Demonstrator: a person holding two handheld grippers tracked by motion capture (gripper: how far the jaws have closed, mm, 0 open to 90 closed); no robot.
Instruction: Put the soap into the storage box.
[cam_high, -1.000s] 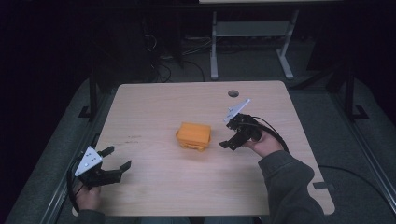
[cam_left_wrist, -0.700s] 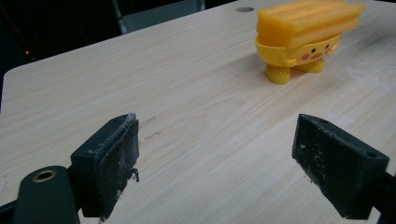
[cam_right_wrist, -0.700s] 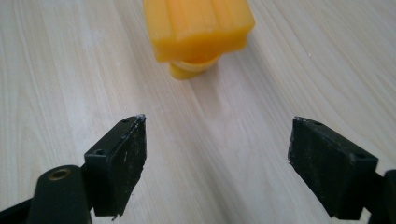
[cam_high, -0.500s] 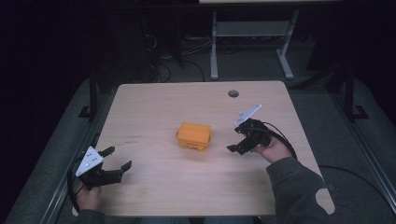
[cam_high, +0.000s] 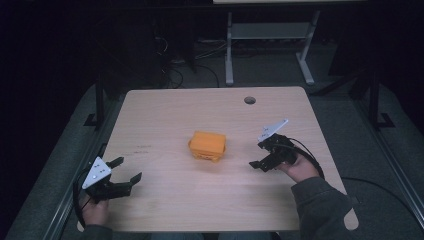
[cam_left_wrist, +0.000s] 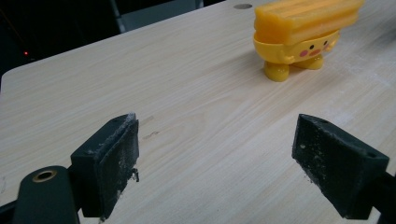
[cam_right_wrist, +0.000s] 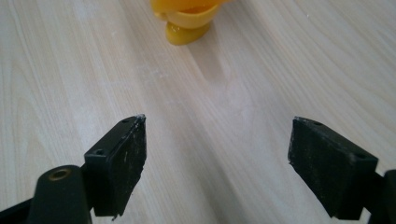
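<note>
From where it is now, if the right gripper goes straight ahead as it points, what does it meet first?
Most likely the yellow toy. The right gripper is open, with bare table between its jaws, and the toy's foot stands ahead, a little left of centre. Depth is unclear, so it might graze it.

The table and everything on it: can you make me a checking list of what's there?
Surface: light wooden table, with a round hole near its far edge.
Job's things: orange-lidded yellow box with a little face and feet, standing mid-table, untouched.
Clutter: nothing seen.
Grippers: left gripper open at the near left corner; right gripper open, right of the box, apart from it.
Cables: black cable loops by the right gripper.
Surroundings: dark room, grey frame behind the table.
</note>
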